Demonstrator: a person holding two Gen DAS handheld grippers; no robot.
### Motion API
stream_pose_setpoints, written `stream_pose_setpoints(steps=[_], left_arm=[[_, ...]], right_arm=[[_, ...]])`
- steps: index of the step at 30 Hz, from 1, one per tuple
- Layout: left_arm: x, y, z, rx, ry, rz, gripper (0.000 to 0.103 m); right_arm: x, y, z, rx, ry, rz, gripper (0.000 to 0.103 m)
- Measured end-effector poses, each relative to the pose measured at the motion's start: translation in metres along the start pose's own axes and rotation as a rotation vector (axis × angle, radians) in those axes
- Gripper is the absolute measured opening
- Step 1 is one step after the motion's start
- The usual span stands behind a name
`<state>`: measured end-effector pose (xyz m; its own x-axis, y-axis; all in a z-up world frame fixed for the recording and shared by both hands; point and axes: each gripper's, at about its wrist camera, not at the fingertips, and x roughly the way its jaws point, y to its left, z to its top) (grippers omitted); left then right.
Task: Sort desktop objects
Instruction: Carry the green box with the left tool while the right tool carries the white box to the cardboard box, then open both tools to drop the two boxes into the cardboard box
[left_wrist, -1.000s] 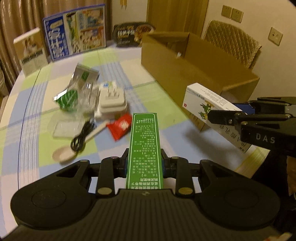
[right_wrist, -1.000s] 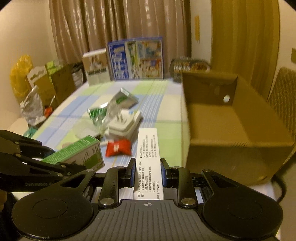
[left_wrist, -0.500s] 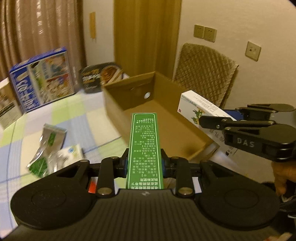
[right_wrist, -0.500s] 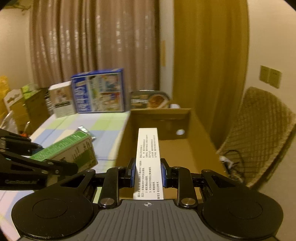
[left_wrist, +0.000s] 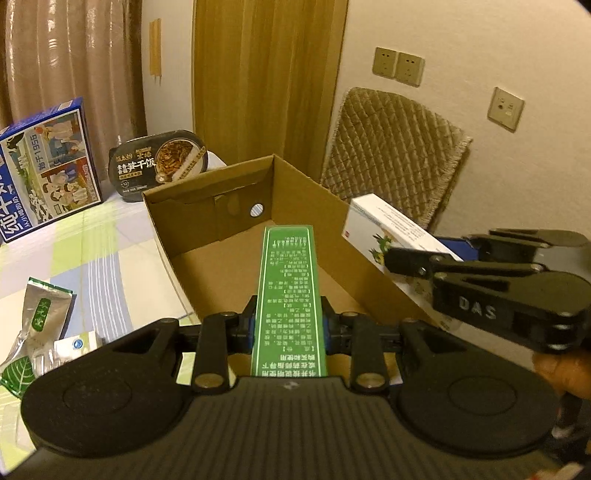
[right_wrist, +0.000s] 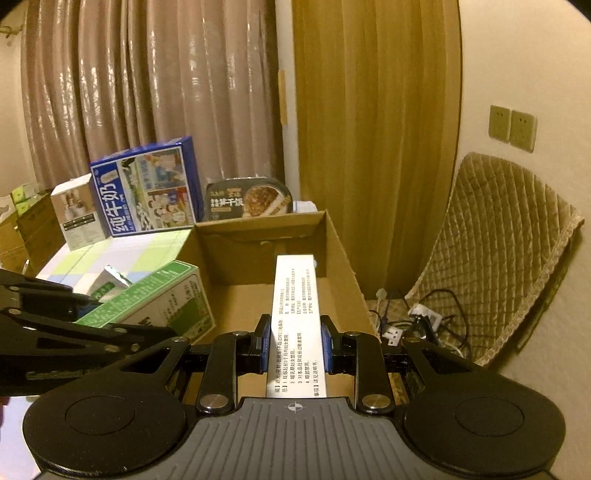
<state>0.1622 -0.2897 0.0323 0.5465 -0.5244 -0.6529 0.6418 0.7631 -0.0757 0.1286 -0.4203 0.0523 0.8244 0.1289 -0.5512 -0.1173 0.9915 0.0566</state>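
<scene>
My left gripper (left_wrist: 289, 325) is shut on a green medicine box (left_wrist: 289, 295), held lengthwise over the open cardboard box (left_wrist: 207, 229). My right gripper (right_wrist: 295, 341) is shut on a white medicine box (right_wrist: 297, 325), which points into the same cardboard box (right_wrist: 258, 240). In the left wrist view the right gripper (left_wrist: 480, 280) shows at the right with the white medicine box (left_wrist: 391, 229) beside the carton's right wall. In the right wrist view the left gripper's arm crosses the lower left, carrying the green medicine box (right_wrist: 162, 299). The carton's floor looks bare.
A blue milk carton case (right_wrist: 147, 192) and a black instant rice bowl (right_wrist: 247, 199) stand behind the cardboard box. Foil tea sachets (left_wrist: 40, 317) lie on the checked tablecloth at left. A quilted chair (left_wrist: 391, 155) stands right, with cables and a power strip (right_wrist: 417, 321) on its seat.
Both grippers have swung from the cluttered table middle to the cardboard box and risen over it. Each still holds its medicine box.
</scene>
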Motion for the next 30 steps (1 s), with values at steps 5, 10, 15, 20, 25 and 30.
stream_pose_setpoints(steps=[5, 10, 15, 20, 25, 30], left_arm=[[0.003, 0.006, 0.004, -0.018, -0.024, 0.003, 0.033], [-0.011, 0.018, -0.003, -0.045, -0.037, 0.022, 0.033], [-0.025, 0.030, -0.015, -0.080, -0.038, 0.034, 0.038], [-0.039, 0.039, -0.026, -0.100, -0.042, 0.049, 0.040], [-0.055, 0.048, -0.037, -0.114, -0.051, 0.066, 0.047], [-0.069, 0.052, -0.049, -0.127, -0.056, 0.085, 0.053]], right_arm=[[0.010, -0.005, -0.004, 0.012, 0.018, 0.000, 0.023], [0.017, -0.006, -0.009, 0.011, 0.036, 0.003, 0.023], [0.023, 0.000, -0.006, 0.012, 0.032, 0.015, 0.023], [0.033, 0.004, 0.006, -0.004, -0.011, 0.035, 0.027], [0.028, 0.002, 0.009, 0.002, -0.018, 0.023, 0.043], [0.009, 0.002, -0.002, 0.033, -0.014, 0.017, 0.055]])
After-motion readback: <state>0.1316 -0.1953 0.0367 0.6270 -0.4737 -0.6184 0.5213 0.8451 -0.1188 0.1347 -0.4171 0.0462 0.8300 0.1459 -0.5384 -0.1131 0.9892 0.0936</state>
